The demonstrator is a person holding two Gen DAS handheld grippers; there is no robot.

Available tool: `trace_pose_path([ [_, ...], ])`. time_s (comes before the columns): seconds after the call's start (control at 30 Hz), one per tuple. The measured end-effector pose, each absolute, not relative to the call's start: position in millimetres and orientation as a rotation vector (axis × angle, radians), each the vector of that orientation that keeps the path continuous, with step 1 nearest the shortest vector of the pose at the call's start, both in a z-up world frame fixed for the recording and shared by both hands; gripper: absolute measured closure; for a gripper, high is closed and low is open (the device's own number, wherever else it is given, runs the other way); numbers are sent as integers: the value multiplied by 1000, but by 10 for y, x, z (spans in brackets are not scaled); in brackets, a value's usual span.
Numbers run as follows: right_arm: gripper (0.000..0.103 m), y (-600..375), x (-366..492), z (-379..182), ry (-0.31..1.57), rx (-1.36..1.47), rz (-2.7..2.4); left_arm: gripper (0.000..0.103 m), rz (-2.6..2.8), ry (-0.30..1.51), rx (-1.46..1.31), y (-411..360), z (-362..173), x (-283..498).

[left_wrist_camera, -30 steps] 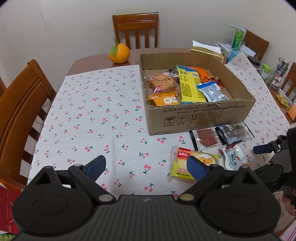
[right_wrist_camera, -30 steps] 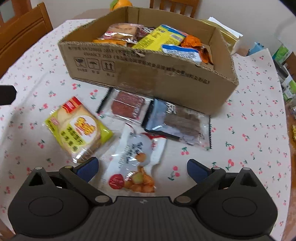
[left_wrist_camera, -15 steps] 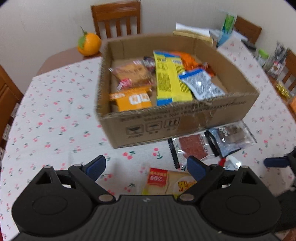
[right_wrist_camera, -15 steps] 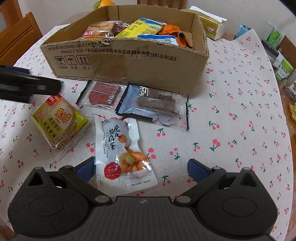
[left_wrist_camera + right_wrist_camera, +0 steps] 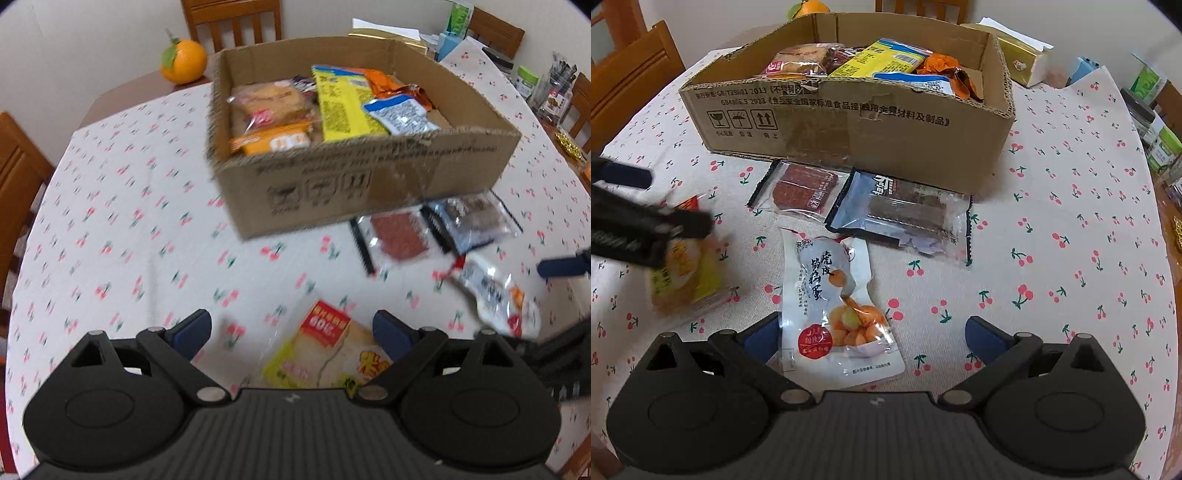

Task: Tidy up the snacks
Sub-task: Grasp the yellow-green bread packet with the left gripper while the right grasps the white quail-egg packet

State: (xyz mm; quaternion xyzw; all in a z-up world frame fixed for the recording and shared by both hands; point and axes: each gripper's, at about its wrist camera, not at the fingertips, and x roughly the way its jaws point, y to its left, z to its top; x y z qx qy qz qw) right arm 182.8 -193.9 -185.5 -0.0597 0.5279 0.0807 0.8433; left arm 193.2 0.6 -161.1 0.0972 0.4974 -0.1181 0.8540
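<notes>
In the box: the cardboard box (image 5: 849, 122) stands on the table (image 5: 1052, 266), which wears a cherry-print cloth. Several snacks already lie in it: a pastry in clear wrap (image 5: 273, 103), an orange packet (image 5: 273, 142), a long yellow packet (image 5: 343, 103), a blue-and-white pouch (image 5: 400, 114) and crumpled orange wrappers (image 5: 945, 68).

Still out on the table: four packets lie in front of the box. A clear pack of red meat slices (image 5: 803, 188) and a dark blue pack (image 5: 905, 212) lie close to the box's front wall. A white pouch printed with eggs (image 5: 834, 306) lies nearer, and a yellow pack of bread slices (image 5: 325, 354) lies off to its left.

Left gripper (image 5: 291, 332): jaws spread wide with nothing pinched. It hangs over the yellow pack, which shows between and below the blue pads; whether a pad touches it cannot be told, as the picture is smeared.

Right gripper (image 5: 870, 334): jaws spread wide and empty. The egg pouch lies between them on the cloth, its left edge just beside or over the left pad; no squeeze shows.

Progress: roughly half done by my reckoning, five or so in the box and four left out.

What is left: each hand appears lined up on its own packet, so the grabs and the carries into the box are all yet to come, then the two packs by the box wall.

Not part of it: an orange fruit (image 5: 183, 61) beyond the box, and jars and cartons (image 5: 1152, 122) at the table's right edge.
</notes>
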Motion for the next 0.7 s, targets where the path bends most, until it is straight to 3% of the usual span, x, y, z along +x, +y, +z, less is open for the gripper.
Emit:
trace_pose_path([
  [0.47,0,-1933,1840,-1857,1106,-133,184,9,-209,1028,42,108,-1588,1805],
  [0.7,0,-1931,1838,-1855,1100,-139,191,9,-174,1031,160,-109,-1720,1862],
])
